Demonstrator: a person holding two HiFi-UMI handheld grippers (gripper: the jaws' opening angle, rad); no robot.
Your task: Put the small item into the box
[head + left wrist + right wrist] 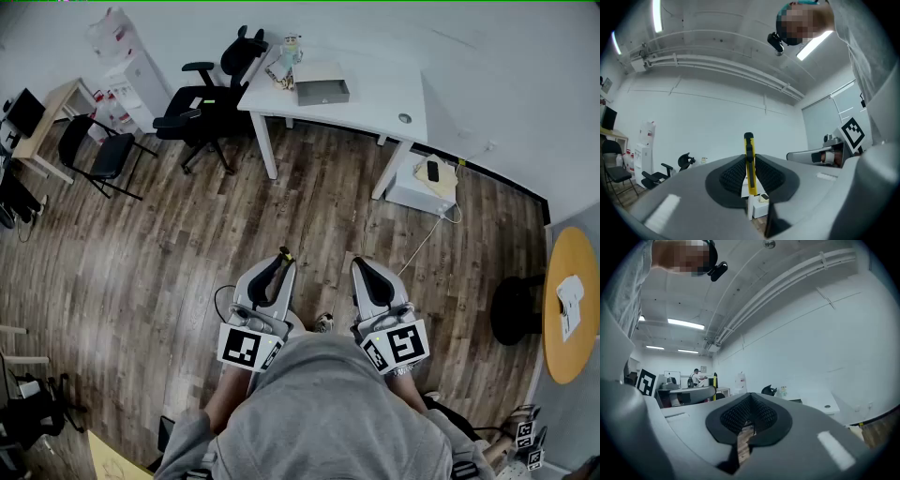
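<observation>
1. First, walk across to the white desk [375, 105], upper middle of the head view, well apart from both grippers.
2. Aim for the grey box [323, 91] on its left part.
3. Carry level with the left gripper [280, 259], pinched tight on its load. Hold the right gripper [362, 266], closed on nothing, clear.
4. Release the yellow cutter [749, 164] only above the box.

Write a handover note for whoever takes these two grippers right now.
Left gripper: shut on the yellow utility knife, which stands upright between its fingers.
Right gripper: shut, nothing in it.
Box: grey, on the white table across the room, far ahead of both grippers.
Done: knife is in hand.
Left: go to the table and put the knife in the box.
</observation>
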